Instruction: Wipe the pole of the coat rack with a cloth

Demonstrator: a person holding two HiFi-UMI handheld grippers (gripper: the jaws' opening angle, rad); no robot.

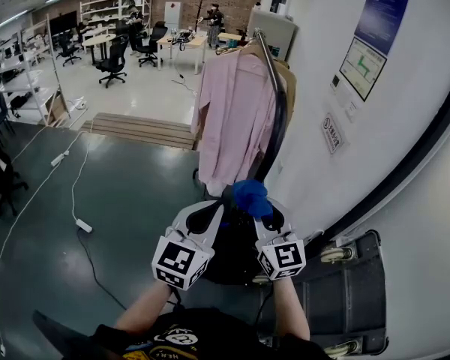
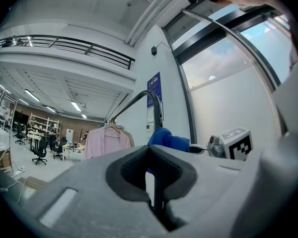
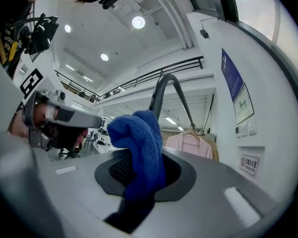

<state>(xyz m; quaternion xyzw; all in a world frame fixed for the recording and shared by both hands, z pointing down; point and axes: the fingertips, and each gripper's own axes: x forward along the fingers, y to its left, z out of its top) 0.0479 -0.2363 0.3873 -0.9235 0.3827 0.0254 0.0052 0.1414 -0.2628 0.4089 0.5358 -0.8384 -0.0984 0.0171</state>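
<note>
The coat rack's dark pole (image 1: 276, 118) slants up along the white wall, with its curved top (image 2: 139, 99) (image 3: 164, 89) ahead of both grippers. A pink shirt (image 1: 236, 118) hangs from it. My right gripper (image 1: 261, 214) (image 3: 139, 168) is shut on a blue cloth (image 1: 251, 196) (image 3: 141, 148), which bulges out above the jaws just in front of the pole's lower part. My left gripper (image 1: 214, 207) (image 2: 153, 155) sits close beside it on the left, shut with nothing between its jaws. The blue cloth (image 2: 169, 139) also shows over the left gripper's jaws.
A dark wheeled case (image 1: 349, 291) stands at the lower right against the white wall (image 1: 322, 66), which carries posters (image 1: 364, 66). A power strip (image 1: 83, 225) and cables lie on the green floor at the left. A wooden step (image 1: 142, 130) and office chairs (image 1: 112, 62) are farther off.
</note>
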